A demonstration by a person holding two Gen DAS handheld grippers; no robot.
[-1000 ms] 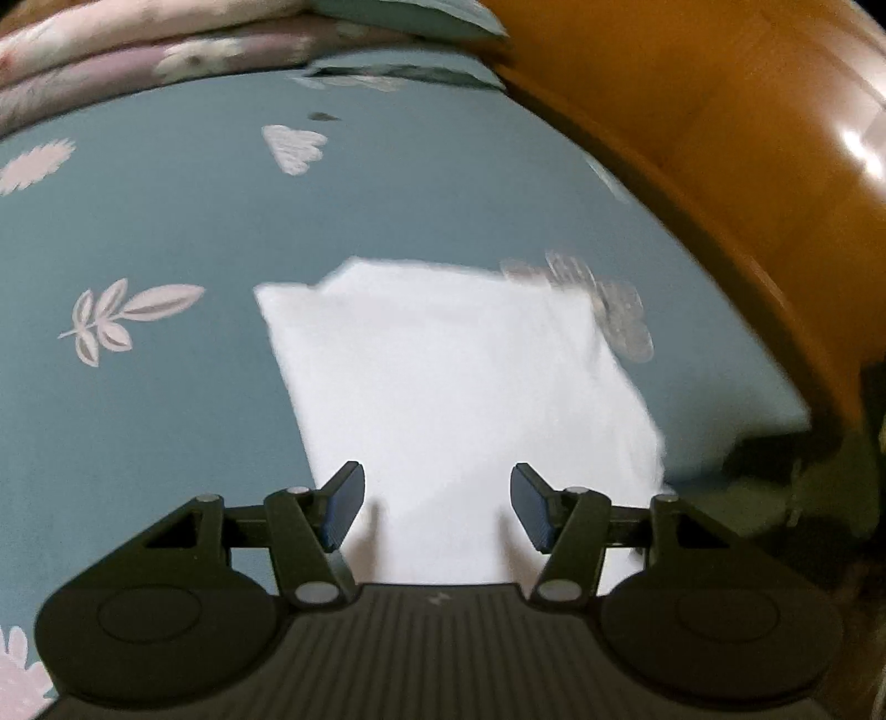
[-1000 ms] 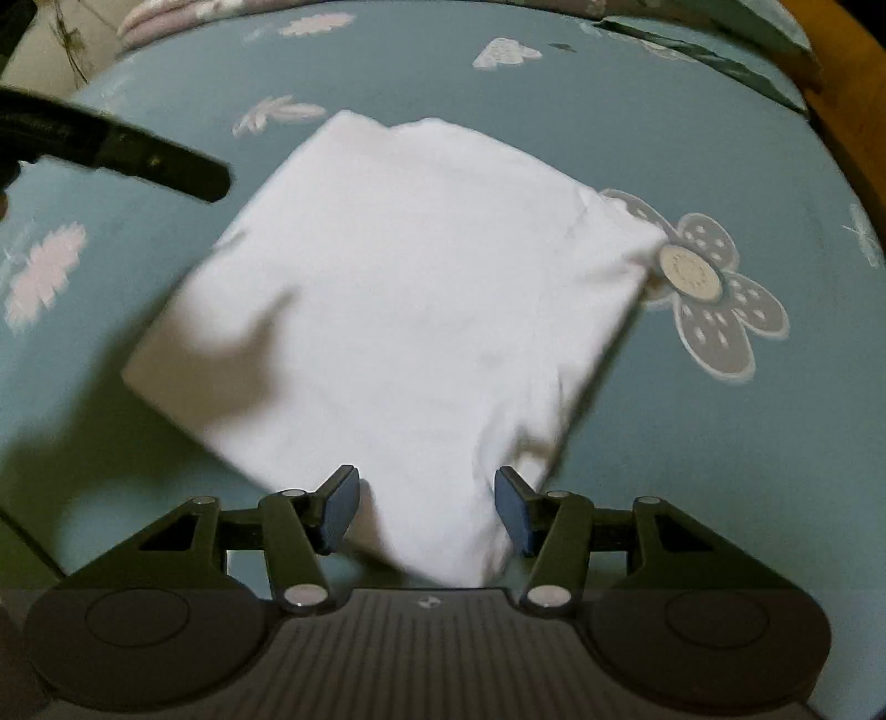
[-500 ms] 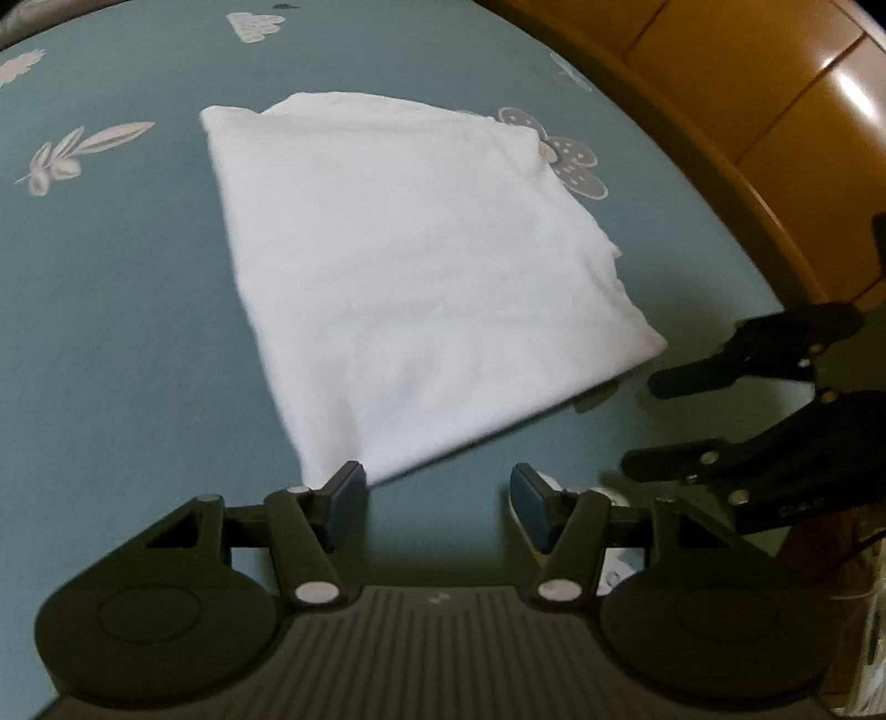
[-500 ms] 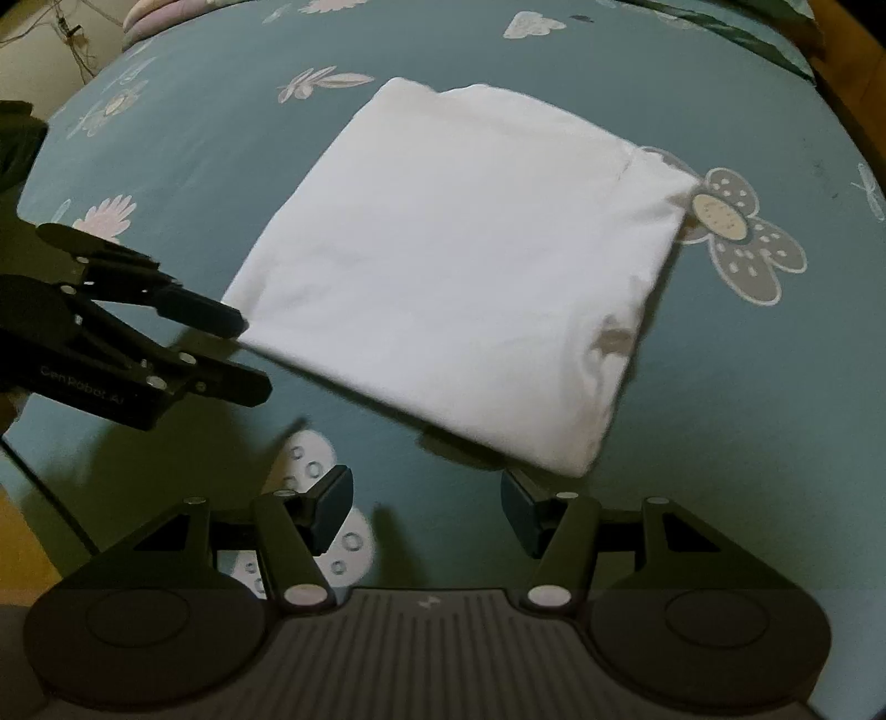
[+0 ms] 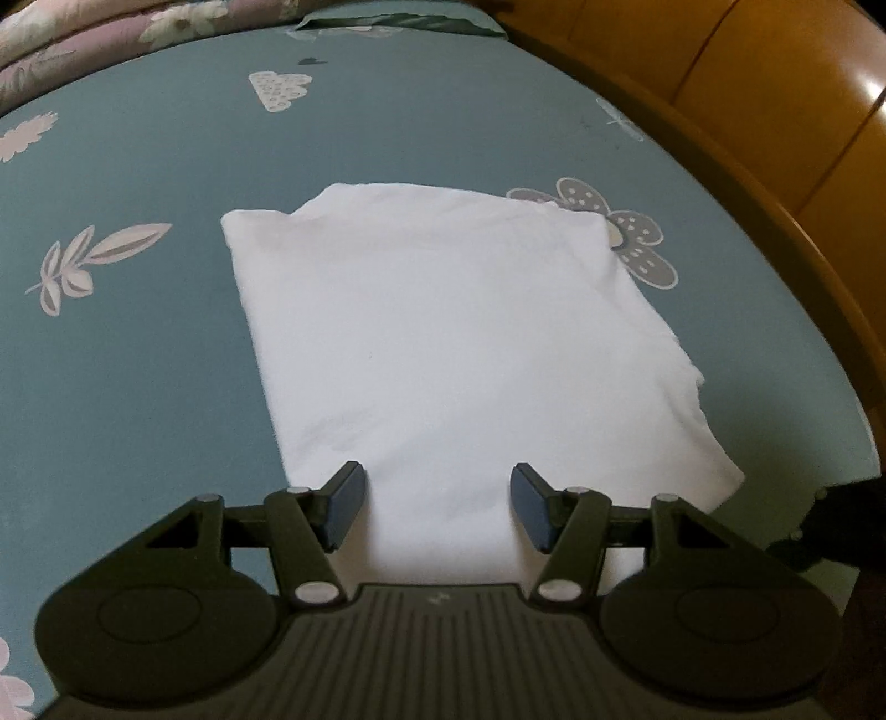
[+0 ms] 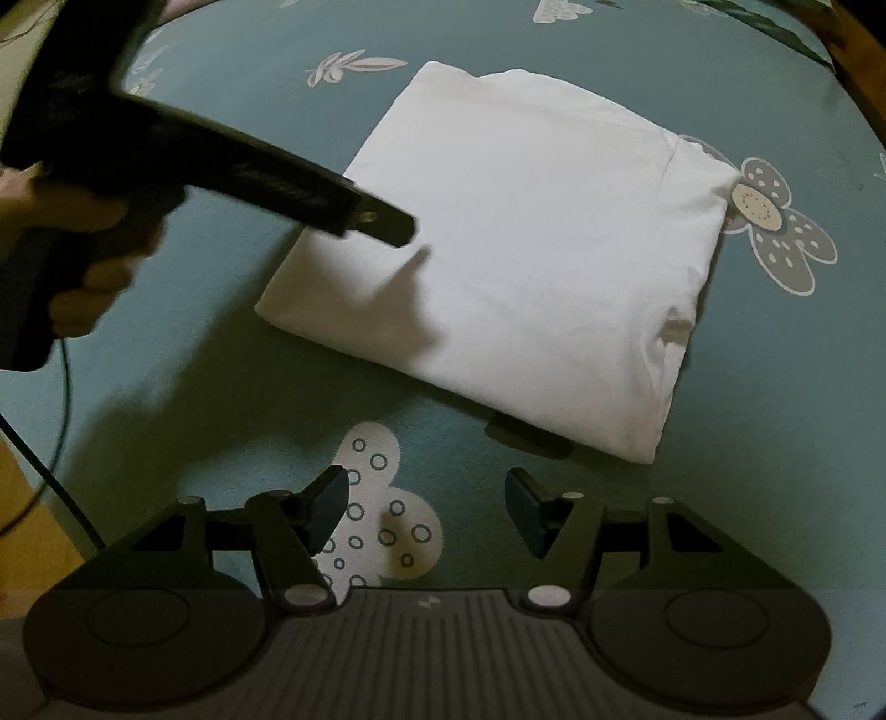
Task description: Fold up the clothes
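White folded shirt (image 5: 443,343) lying flat on the teal bed sheet (image 5: 138,387), both pairs of jaws spread with nothing pinched.

Shirt is a neat, almost square pad with four clean edges, turned a bit crooked to the bed; its long way runs from the near side toward the far pillows (image 5: 83,33). One far corner touches a grey flower print (image 6: 775,221). Bare sheet lies all round it, with lots of room on the left and less on the right, where the wooden bed frame (image 5: 775,194) curves close by. Left gripper (image 5: 437,507) hangs over the near edge of the shirt, jaws opening, cloth under them but not pressed. Right gripper (image 6: 426,507) sits over bare sheet just off the shirt's near edge, jaws opening and empty. A hand (image 6: 83,249) holds the left gripper.
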